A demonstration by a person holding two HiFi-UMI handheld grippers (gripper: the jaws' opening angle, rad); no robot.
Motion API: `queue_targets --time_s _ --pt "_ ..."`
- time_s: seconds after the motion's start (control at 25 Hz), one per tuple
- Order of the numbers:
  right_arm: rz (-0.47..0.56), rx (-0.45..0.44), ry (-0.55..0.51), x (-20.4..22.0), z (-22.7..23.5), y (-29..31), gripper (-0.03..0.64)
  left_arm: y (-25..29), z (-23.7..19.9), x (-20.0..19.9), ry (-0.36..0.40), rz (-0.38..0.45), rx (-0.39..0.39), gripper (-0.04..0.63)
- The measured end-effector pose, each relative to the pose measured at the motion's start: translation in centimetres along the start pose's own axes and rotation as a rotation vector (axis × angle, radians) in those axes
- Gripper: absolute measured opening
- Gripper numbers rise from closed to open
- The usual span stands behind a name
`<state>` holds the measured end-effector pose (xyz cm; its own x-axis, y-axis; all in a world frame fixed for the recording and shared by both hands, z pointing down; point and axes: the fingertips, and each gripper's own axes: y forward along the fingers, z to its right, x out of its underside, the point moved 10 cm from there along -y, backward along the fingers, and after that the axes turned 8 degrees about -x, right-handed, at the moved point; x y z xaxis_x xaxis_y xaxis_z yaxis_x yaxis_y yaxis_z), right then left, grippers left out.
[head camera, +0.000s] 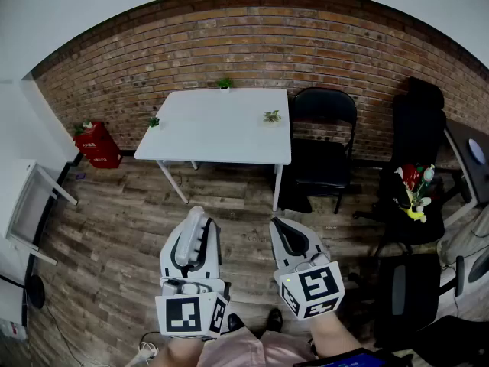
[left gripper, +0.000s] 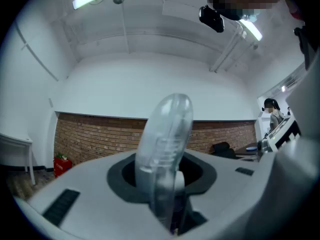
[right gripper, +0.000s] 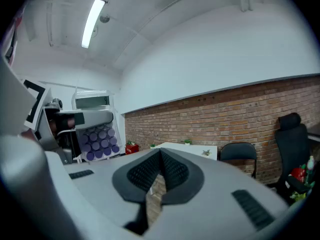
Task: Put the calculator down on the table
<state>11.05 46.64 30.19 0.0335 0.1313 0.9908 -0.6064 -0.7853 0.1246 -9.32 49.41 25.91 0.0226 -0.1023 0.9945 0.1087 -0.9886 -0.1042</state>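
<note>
Two hand-held grippers are seen at 6 o'clock in the head view. The left hand-held gripper (head camera: 197, 219) is clamped on the calculator (head camera: 189, 239), which is held edge-on between the jaws, well apart from the white surface (head camera: 221, 132) at 12 o'clock. The right hand-held gripper (head camera: 284, 232) is empty, with its pads together.

The calculator is judged light, stiff and smooth-cased, so a slip is likely if the clamp is eased too soon. A hold across the thin case, clear of keys and display, is favoured.

Open floor lies before the surface. Small plants (head camera: 272, 116) stand near its edges and a chair (head camera: 325, 140) stands just beside it at 2 o'clock. The bare middle is judged safest for a flat set-down.
</note>
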Motion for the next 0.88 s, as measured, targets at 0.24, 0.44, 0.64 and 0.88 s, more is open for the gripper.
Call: queue_targets --time_s 0.24,0.44,0.64,0.88 --pt "0.005 -0.015 0.019 0.6 1.6 -1.5 0.000 0.0 2.2 0.5 0.002 -0.012 -0.002 0.135" --pt "0.002 -0.055 0.029 1.0 3.5 -2.6 0.055 0.5 4.4 0.8 0.000 -0.024 -0.009 0.135" --pt "0.004 -0.045 0.024 1.4 6.0 -3.4 0.055 0.9 6.3 1.5 0.001 -0.037 -0.027 0.135" --pt "-0.015 -0.052 0.039 2.0 7.8 -1.8 0.055 2.3 6.2 2.5 0.005 -0.065 -0.058 0.135"
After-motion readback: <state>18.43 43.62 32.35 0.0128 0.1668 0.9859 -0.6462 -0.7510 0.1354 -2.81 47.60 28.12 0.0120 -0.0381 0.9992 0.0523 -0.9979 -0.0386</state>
